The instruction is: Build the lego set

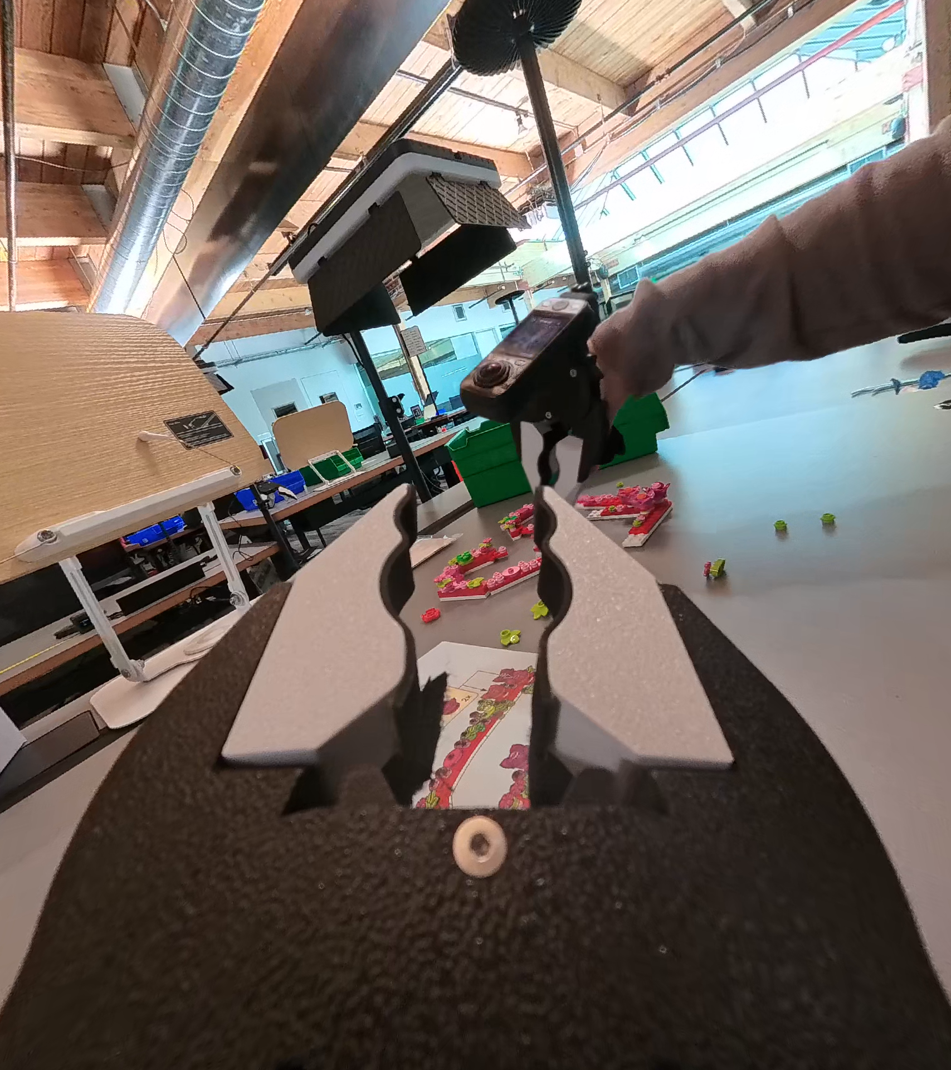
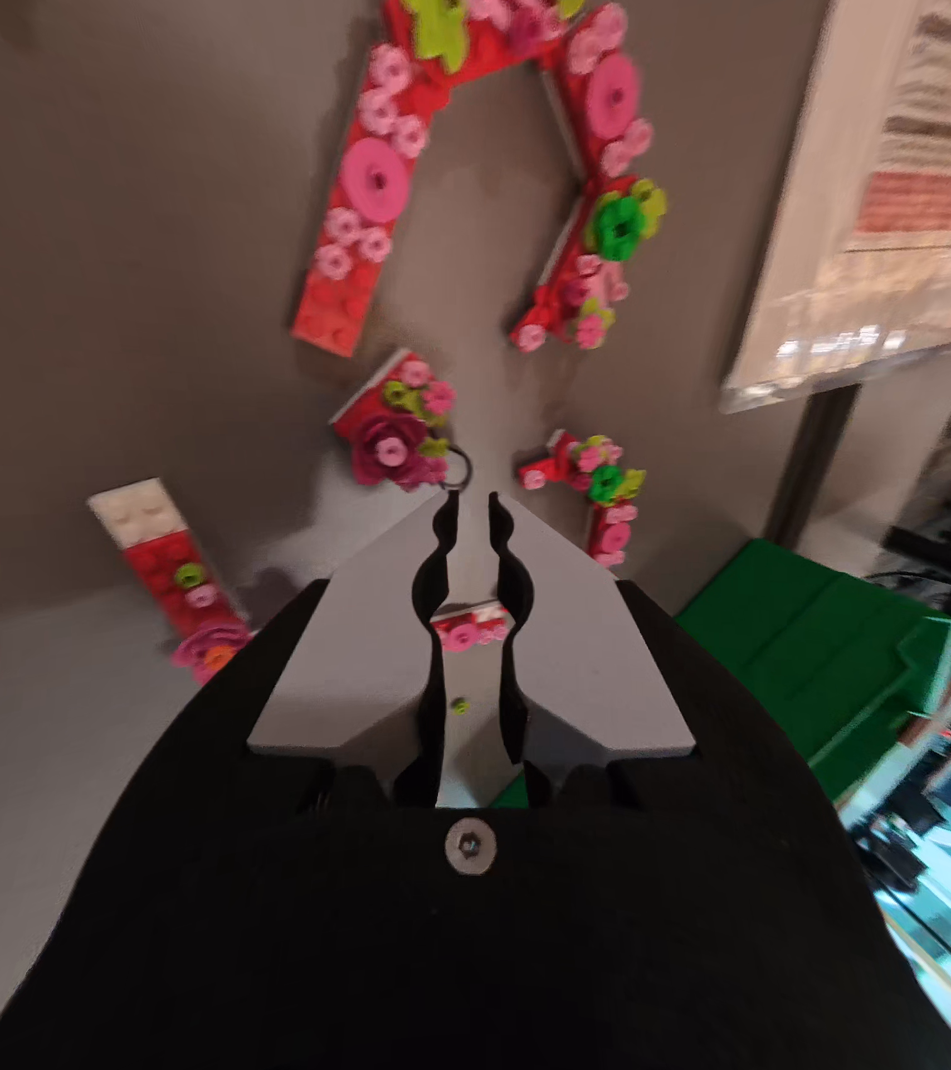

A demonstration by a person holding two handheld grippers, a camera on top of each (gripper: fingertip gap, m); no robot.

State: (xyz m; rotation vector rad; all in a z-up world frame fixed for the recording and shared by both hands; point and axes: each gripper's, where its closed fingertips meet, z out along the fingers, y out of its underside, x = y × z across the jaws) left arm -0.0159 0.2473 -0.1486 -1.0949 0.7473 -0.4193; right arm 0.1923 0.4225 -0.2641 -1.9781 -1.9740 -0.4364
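Note:
Several red Lego sections with pink and green flowers lie on the grey table: a long curved one, a dark rose piece with a small black ring, and a white-and-red plate. My right gripper points down over them, jaws narrowly apart and empty, tips just right of the rose piece. It also shows in the left wrist view, held by a sleeved hand. My left gripper is open and empty above the instruction booklet, short of the red sections.
Green bins stand behind the pieces and show at the right in the right wrist view. Loose lime studs lie to the right. A sheet in a plastic sleeve lies beside the sections. A wooden stand is left. About 30 centimeters separates my left fingertips from my right. My right gripper's tips are some 9 centimeters from the white-and-red plate. It is also in sight in the left wrist view.

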